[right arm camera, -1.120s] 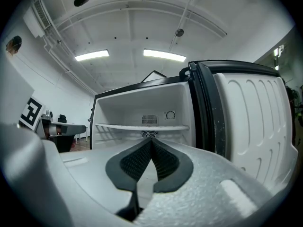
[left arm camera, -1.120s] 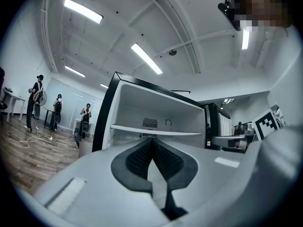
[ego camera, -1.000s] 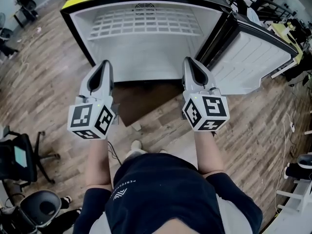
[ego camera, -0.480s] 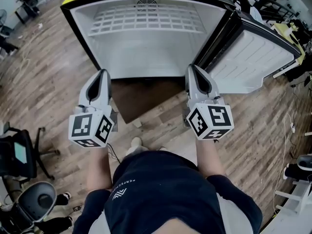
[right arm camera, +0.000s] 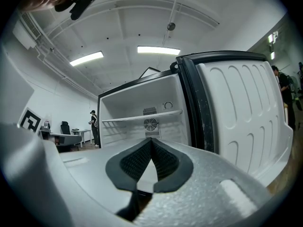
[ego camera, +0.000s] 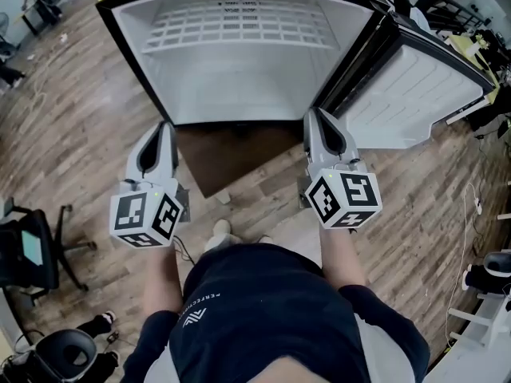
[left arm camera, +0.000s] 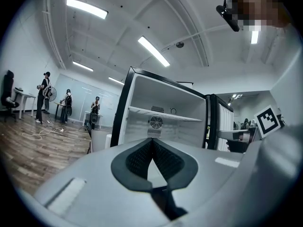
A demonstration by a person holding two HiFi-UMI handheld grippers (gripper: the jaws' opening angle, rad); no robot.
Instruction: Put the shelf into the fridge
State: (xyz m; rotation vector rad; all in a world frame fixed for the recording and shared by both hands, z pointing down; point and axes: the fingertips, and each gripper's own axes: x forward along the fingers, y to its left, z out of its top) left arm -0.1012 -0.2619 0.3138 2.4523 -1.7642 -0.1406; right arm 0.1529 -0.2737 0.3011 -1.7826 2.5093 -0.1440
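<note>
The white fridge (ego camera: 239,94) stands open ahead of me, its door (ego camera: 415,94) swung out to the right. A white wire shelf (ego camera: 239,26) sits across the upper part of its interior; it shows as a thin ledge above the fan in the left gripper view (left arm camera: 163,113) and the right gripper view (right arm camera: 142,116). My left gripper (ego camera: 164,126) hangs in front of the fridge's lower left corner, shut and empty (left arm camera: 152,141). My right gripper (ego camera: 314,114) is level with it by the lower right corner, shut too, with nothing between its pads (right arm camera: 151,141).
A dark brown panel (ego camera: 231,154) lies on the wood floor below the fridge opening. Office chairs (ego camera: 32,254) stand at my left. Several people (left arm camera: 45,96) stand by desks far off to the left. More desks crowd the back right (ego camera: 471,46).
Both grippers have drawn back from the fridge opening toward my body and sunk lower. Their jaws stayed shut. The shelf has not moved.
</note>
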